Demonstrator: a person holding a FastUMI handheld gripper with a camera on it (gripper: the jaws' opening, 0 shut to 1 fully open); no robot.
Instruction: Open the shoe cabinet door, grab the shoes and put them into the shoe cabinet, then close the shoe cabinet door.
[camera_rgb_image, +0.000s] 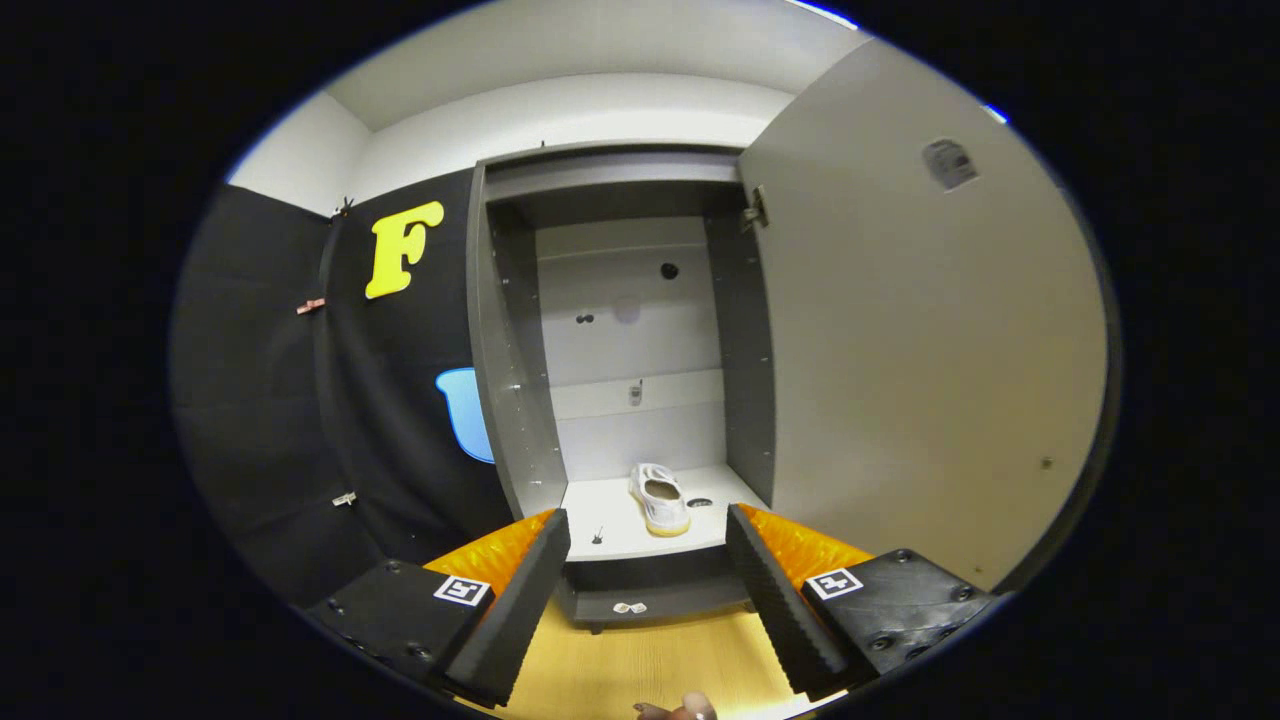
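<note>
The grey shoe cabinet (510, 380) stands straight ahead with its door (920, 330) swung wide open to the right. A white shoe (660, 498) lies on the cabinet's pale bottom shelf (600, 505), toe toward me. My gripper (648, 530) is open, its two fingers spread apart in front of the cabinet's base with nothing between them. The shoe sits beyond the fingertips, inside the cabinet.
Black cloth covers the wall left of the cabinet. A wooden floor (640, 660) runs under the fingers up to the cabinet's plinth. A fingertip of a person's hand (690, 708) shows at the very bottom. The open door blocks the right side.
</note>
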